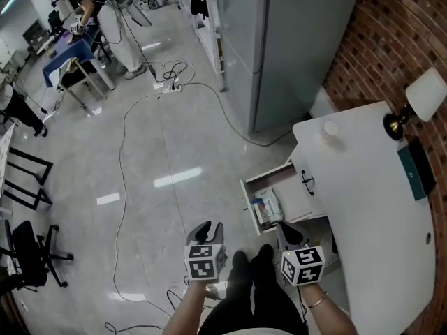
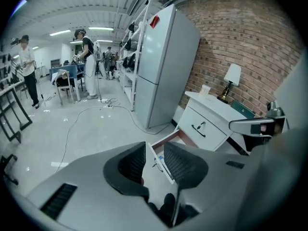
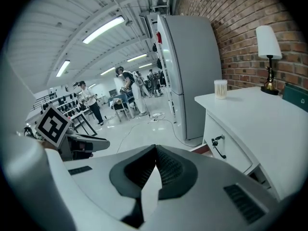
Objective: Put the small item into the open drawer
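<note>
In the head view the lower drawer (image 1: 248,202) of a white cabinet (image 1: 363,187) is pulled out, with a small blue-and-white packet (image 1: 267,206) lying inside it. My left gripper (image 1: 207,227) hovers over the floor to the left of the drawer. In the left gripper view its jaws (image 2: 154,146) stand apart with nothing between them, and the drawer (image 2: 168,136) shows through the gap. My right gripper (image 1: 285,227) is just below the drawer, near the cabinet front. In the right gripper view it (image 3: 155,149) is shut, tips touching, and holds nothing.
The cabinet top carries a lamp (image 1: 419,100), a small white cup (image 1: 330,130) and a teal book (image 1: 417,169). A grey fridge (image 1: 279,40) stands behind, against a brick wall. Cables (image 1: 140,152) trail over the floor. People work at tables far left.
</note>
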Tool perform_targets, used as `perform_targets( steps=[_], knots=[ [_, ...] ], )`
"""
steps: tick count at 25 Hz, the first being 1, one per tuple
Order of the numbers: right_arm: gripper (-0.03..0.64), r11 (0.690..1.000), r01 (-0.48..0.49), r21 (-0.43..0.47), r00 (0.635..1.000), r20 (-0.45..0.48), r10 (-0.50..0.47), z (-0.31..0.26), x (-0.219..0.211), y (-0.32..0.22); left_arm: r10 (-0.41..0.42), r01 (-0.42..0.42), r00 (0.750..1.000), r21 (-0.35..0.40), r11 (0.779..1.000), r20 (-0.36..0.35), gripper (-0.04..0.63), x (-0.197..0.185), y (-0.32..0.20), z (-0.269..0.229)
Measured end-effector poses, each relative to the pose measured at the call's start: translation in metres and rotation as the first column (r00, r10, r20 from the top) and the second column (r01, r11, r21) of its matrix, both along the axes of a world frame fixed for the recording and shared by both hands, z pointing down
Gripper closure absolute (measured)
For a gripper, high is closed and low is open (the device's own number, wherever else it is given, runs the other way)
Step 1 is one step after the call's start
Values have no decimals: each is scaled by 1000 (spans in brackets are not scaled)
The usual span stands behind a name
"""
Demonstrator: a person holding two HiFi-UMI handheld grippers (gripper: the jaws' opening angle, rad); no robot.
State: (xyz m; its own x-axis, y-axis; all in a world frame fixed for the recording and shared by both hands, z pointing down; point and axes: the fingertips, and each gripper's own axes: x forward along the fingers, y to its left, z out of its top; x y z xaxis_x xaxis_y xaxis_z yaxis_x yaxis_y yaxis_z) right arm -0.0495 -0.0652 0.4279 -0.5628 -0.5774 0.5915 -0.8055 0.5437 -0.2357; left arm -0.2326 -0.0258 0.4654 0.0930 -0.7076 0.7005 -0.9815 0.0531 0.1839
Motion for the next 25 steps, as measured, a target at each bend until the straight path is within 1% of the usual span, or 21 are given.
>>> perform_targets(
  steps=[3,7,11,15,16,20,25],
  knots=[
    [609,1000,1,18,1000,16,-2,-19,-2,3,-18,18,1000,52,998,2,466,-9,6,-24],
    [609,999,1,39,999,53,-3,-47,-4,10,-39,36,999,136,990,18,477,-21,16,-59],
    [609,997,-5,79,997,84,-2,-75,-7,15,-49,43,998,198,979,28,488,-33,22,-88],
    [609,993,-5,116,995,100,-7,-97,-8,21,-66,61,998,252,966,11,494,-41,28,-110],
    [609,992,-4,123,994,106,-9,-102,-8,24,-71,66,997,268,961,11,506,-43,30,-116],
    [609,990,-14,141,993,122,-4,-115,-7,29,-83,75,996,300,951,14,523,-46,35,-137],
    [610,987,-19,159,993,115,1,-124,-4,33,-84,70,996,333,940,28,543,-48,41,-151]
  ],
)
